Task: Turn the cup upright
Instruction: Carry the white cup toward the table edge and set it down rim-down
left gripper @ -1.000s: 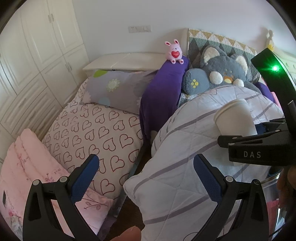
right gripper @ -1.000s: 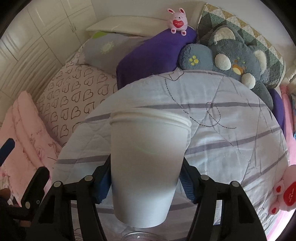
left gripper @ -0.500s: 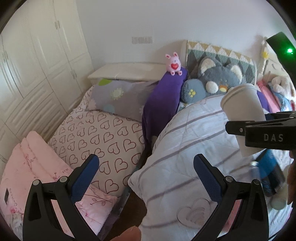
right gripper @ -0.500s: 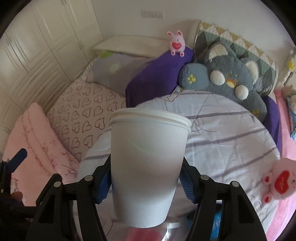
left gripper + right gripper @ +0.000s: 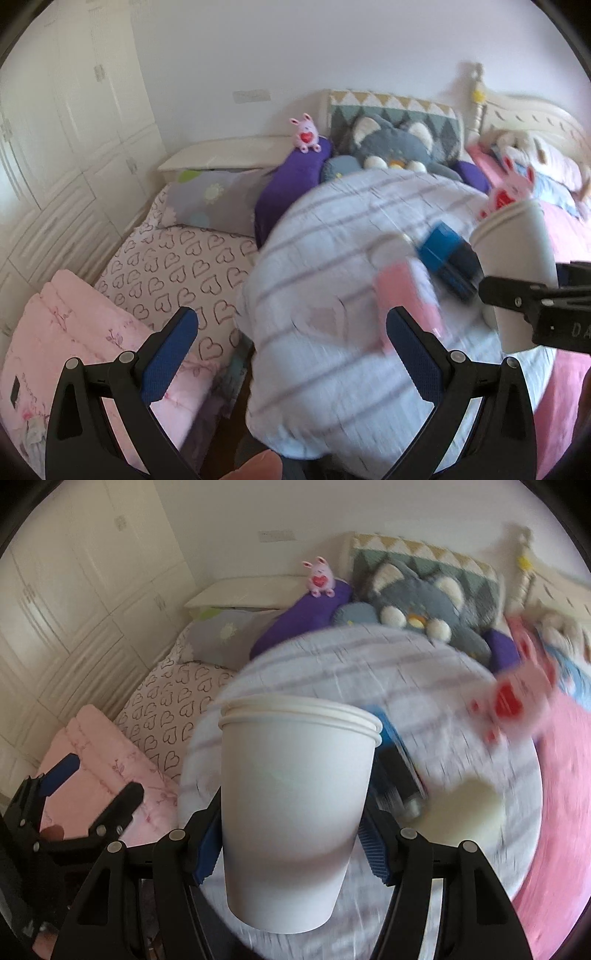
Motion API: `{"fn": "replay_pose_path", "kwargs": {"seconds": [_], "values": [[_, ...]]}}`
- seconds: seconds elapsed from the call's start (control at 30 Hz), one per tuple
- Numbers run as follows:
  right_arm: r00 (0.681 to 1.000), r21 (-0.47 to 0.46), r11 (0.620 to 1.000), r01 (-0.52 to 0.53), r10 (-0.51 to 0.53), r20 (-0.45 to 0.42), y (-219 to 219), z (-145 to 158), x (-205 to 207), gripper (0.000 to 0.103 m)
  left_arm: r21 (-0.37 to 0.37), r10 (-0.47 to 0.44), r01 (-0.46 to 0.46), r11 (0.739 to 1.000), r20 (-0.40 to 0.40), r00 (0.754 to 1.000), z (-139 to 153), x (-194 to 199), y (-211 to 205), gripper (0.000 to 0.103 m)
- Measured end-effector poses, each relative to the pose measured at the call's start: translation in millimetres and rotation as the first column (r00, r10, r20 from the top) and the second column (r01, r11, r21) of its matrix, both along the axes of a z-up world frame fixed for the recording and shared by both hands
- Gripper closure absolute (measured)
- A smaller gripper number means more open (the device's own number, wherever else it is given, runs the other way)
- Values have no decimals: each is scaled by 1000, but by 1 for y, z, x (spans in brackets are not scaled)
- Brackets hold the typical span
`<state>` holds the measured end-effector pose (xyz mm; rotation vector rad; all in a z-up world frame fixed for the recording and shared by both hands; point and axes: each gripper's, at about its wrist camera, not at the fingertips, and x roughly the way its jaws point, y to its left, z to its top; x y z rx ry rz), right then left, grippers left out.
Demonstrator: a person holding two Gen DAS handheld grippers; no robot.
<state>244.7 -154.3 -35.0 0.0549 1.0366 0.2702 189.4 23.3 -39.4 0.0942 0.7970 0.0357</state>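
A white paper cup (image 5: 295,805) stands rim-up between the blue pads of my right gripper (image 5: 291,849), which is shut on it and holds it in the air above the striped quilt (image 5: 369,672). The cup also shows at the right edge of the left wrist view (image 5: 517,266), clamped by the right gripper's black arm. My left gripper (image 5: 291,354) is open and empty, off to the left of the cup; it shows at the lower left of the right wrist view (image 5: 74,794).
A bed carries a heart-print sheet (image 5: 177,273), a pink folded blanket (image 5: 74,332), a purple cushion (image 5: 291,177), a grey cat plush (image 5: 391,144) and pink bunny toys (image 5: 306,133). A blue box (image 5: 447,258) and a pink item (image 5: 406,295) lie on the quilt. White wardrobes (image 5: 74,110) stand at left.
Both grippers have risen and drawn back, so more of the bed shows. The view is motion-blurred. The cup stays rim-up in the right gripper. The left gripper stays open.
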Motion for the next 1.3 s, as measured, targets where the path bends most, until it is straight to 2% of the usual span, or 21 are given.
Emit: {"fn": "replay_pose_path", "kwargs": {"seconds": [0.2, 0.27, 0.53, 0.73, 0.77, 0.83, 1.07, 1.13, 1.17, 1.3], "values": [[997, 45, 997, 65, -63, -55, -34, -32, -55, 38, 1, -44, 44, 999, -40, 998, -14, -42, -24, 0], [993, 66, 994, 86, -79, -92, -41, -54, -69, 38, -3, -51, 51, 999, -51, 997, -19, -52, -27, 0], [986, 88, 989, 123, -111, -122, -38, -92, -64, 38, 11, -41, 42, 999, -62, 997, -24, -72, -28, 0], [982, 55, 989, 136, -127, -137, -27, -115, -51, 37, 16, -28, 29, 999, -76, 997, -27, -73, -23, 0], [981, 43, 989, 143, -135, -141, -26, -121, -50, 34, 17, -25, 27, 1000, -81, 996, -28, -72, -23, 0], [980, 45, 988, 145, -137, -144, -25, -123, -49, 20, 17, -23, 25, 1000, -88, 996, -30, -72, -24, 0], [983, 68, 983, 169, -163, -85, -35, -113, -67, 20, 19, -42, 43, 999, -87, 995, -28, -77, -34, 0], [983, 92, 980, 177, -172, -60, -40, -102, -76, 19, 20, -51, 53, 998, -82, 995, -24, -81, -38, 0], [984, 117, 977, 179, -178, -20, -44, -89, -86, 19, 19, -57, 59, 998, -78, 995, -21, -84, -40, 0], [977, 136, 970, 201, -209, 47, -58, -67, -111, 19, 17, -85, 86, 996, -64, 994, -12, -96, -50, 0]]}}
